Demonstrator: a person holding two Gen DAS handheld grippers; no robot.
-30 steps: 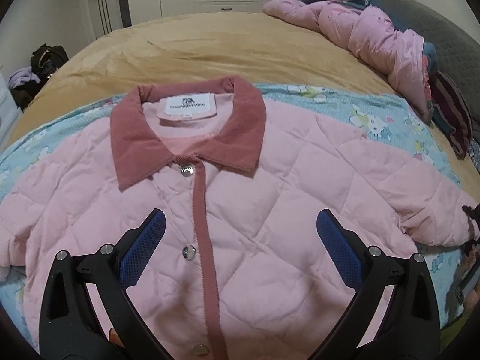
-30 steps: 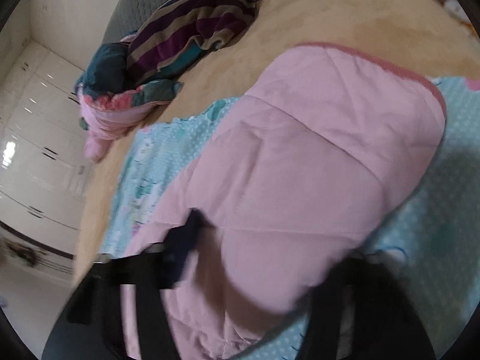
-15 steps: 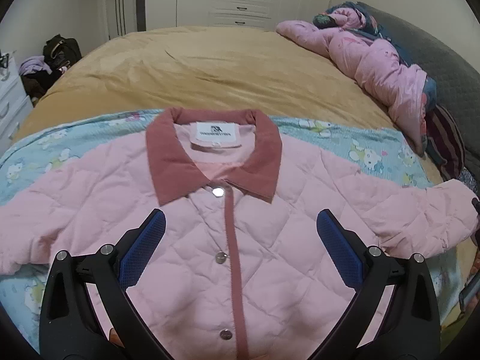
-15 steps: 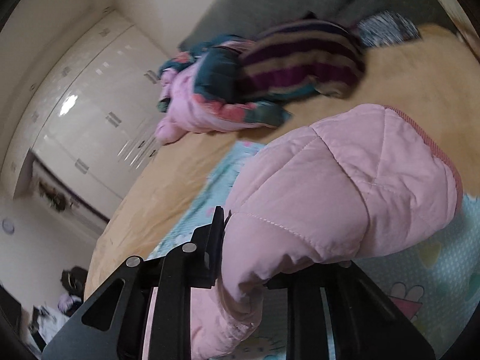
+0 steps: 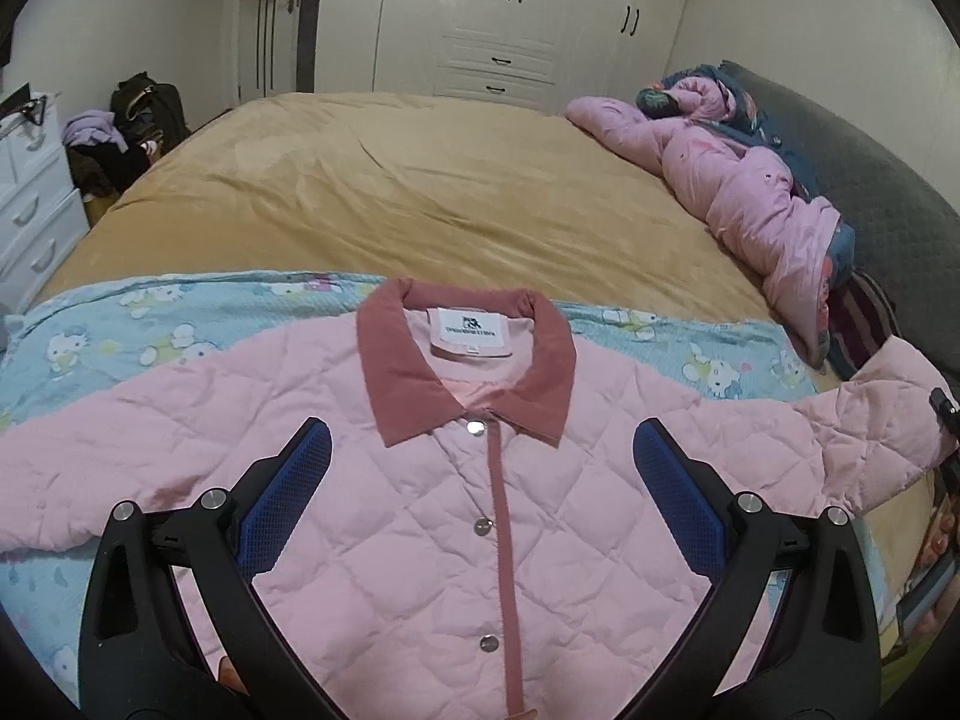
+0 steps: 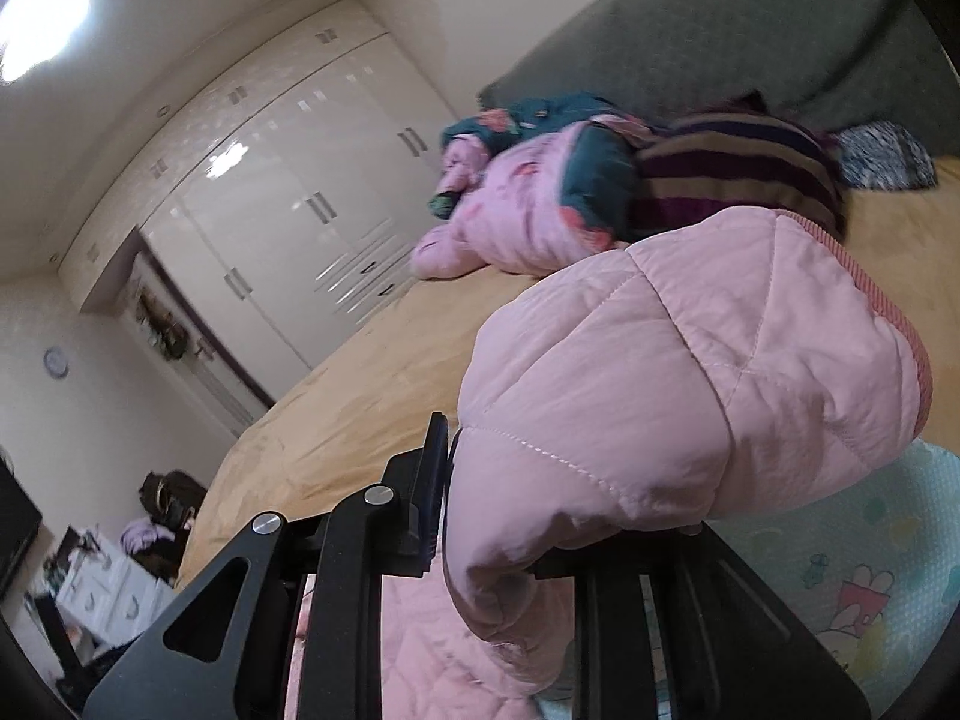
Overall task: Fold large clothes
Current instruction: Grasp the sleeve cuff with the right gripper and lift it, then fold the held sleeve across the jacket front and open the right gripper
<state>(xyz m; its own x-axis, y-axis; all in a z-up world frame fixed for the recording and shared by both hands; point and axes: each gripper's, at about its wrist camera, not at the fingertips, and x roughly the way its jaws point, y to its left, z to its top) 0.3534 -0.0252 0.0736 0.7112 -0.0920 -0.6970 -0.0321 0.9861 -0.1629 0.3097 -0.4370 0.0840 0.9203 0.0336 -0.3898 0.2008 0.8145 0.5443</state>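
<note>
The pink quilted jacket [image 5: 480, 516] is spread front-up on the blue cartoon sheet [image 5: 150, 324] over the tan bed [image 5: 420, 192]. Its right sleeve [image 6: 690, 396], flat a second ago, has been raised, clamped in the right gripper [image 6: 498, 516], so the inward sleeve fold is judged begun. The left gripper [image 5: 480, 498] is held wide apart, empty, above the chest.

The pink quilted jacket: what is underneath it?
The pink quilted jacket lies on a blue cartoon-print sheet, spread over the tan bedspread. The sheet beneath its body is hidden.
</note>
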